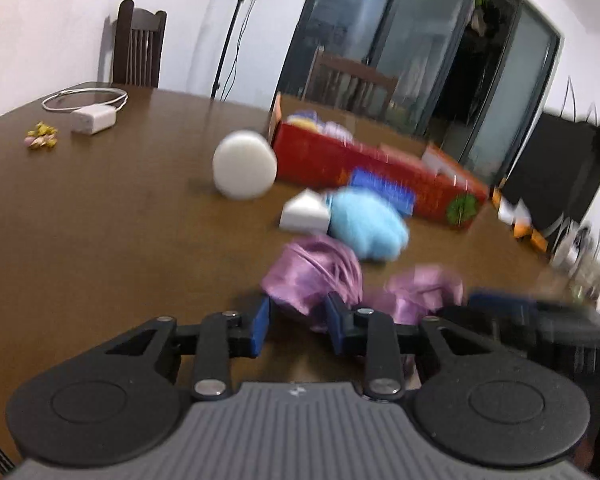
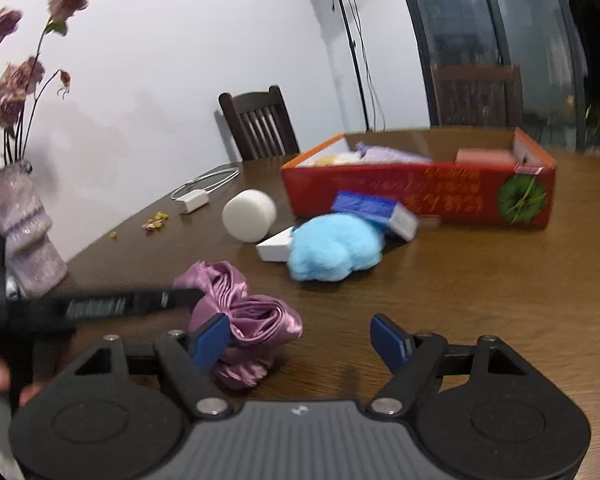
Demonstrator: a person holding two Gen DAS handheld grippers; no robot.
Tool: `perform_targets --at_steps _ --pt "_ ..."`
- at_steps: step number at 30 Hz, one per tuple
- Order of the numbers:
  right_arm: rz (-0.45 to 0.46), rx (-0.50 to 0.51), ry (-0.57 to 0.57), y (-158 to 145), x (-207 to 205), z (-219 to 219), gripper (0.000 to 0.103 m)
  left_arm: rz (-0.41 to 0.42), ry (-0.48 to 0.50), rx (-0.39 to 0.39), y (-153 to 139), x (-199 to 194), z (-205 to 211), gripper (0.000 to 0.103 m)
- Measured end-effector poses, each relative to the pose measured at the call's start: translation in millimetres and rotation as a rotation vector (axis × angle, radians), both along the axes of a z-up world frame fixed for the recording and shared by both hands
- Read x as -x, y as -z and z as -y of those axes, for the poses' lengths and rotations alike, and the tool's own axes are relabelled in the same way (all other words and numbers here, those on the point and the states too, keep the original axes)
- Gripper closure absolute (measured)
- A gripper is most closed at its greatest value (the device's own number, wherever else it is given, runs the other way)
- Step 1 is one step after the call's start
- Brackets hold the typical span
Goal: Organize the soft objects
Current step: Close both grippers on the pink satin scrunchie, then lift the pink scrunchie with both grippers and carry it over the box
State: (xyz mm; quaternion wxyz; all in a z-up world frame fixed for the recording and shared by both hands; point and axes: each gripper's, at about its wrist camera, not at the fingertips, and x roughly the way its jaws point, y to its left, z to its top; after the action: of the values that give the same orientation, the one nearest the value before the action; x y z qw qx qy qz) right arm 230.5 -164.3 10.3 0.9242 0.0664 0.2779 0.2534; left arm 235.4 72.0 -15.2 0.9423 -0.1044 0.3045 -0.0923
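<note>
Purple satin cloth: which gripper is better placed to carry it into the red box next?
Left. The left gripper has its fingers closed on the purple satin cloth; the right gripper is open beside it.

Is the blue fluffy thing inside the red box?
No, the blue fluffy thing lies on the table in front of the red box.

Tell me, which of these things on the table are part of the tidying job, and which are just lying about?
Part of the job:
- crumpled purple satin cloth
- fluffy light-blue plush lump
- round white foam sponge
- red cardboard box

Just lying about:
- white charger with cable
- lilac vase of dried flowers
- small yellow scraps
</note>
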Motion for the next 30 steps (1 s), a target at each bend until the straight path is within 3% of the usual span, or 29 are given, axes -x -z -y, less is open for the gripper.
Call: perform_targets --at_steps 4,9,10,11,13,15,17,18,24,27,29,30 --pt "-0.027 -0.005 -0.030 5.5 -2.3 -10.1 0.028 0.001 0.046 -0.032 1.8 16.6 2.3 0.072" --pt "-0.052 0.010 -0.047 13.1 -5.7 -20.2 0.043 0.107 0.029 0.017 -19.2 15.2 -11.7 0.058" --pt "-0.053 0.018 -0.044 14.5 -7.2 -21.5 0.045 0.121 0.014 0.014 -22.5 10.9 -13.1 0.052" --pt "-0.057 0.030 -0.036 16.3 -8.5 -22.8 0.048 0.140 0.010 0.019 -23.8 5.3 -15.2 0.037" --pt "-0.058 0.042 -0.026 16.6 -7.7 -23.4 0.049 0.154 -0.010 0.016 -24.2 -4.7 -15.4 0.022" --pt "-0.039 0.018 -0.045 7.4 0.4 -20.6 0.048 0.141 0.007 0.008 -20.8 -14.4 -13.6 0.026" --pt "0.011 -0.011 -0.056 -3.4 8.0 -17.1 0.041 0.086 0.021 0.011 -14.8 -22.2 -11.6 0.048" --pt "0.034 -0.011 -0.044 -7.9 9.4 -16.1 0.041 0.060 0.034 0.020 -11.0 -24.6 -11.9 0.053" --pt "-0.032 0.027 0.002 2.7 -21.3 -24.4 0.042 0.031 0.031 0.105 0.7 -22.2 -20.5 0.055" --pt "-0.026 0.035 -0.026 7.6 -27.3 -33.6 0.058 0.023 0.054 0.125 2.3 -23.4 -22.4 0.064" --pt "-0.028 0.037 -0.055 10.6 -27.3 -38.2 0.074 0.027 0.066 0.118 2.1 -23.3 -20.0 0.068" --pt "-0.022 0.048 -0.058 12.0 -25.4 -40.1 0.075 0.032 0.070 0.109 1.9 -22.8 -18.1 0.068"
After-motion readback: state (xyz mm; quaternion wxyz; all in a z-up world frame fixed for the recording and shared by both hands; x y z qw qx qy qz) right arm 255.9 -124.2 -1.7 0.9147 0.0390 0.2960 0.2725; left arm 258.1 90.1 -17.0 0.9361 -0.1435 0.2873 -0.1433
